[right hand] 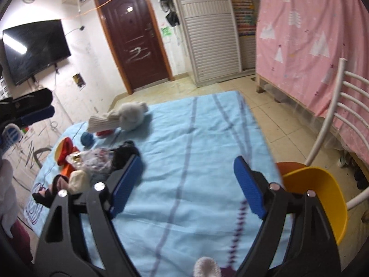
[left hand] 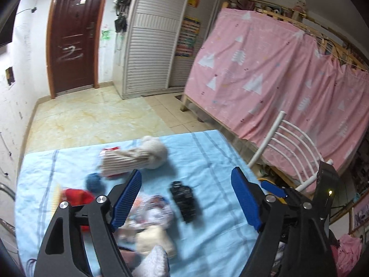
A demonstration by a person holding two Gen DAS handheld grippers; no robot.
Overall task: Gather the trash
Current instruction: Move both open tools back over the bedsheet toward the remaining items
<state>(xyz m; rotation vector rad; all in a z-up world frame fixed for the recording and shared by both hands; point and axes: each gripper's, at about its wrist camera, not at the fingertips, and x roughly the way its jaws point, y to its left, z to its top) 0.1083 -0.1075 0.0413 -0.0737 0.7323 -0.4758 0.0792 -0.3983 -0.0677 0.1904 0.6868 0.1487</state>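
My left gripper is spread, empty, above the clear plastic bag on the blue cloth; my right gripper is spread, empty, yellow bin right.

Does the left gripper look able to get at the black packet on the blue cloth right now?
Probably yes. The left gripper is open and empty, and the black packet lies uncovered between its fingers' line.

One blue yarn ball, one black packet, one beige knitted hat. One white chair (beside the bed).
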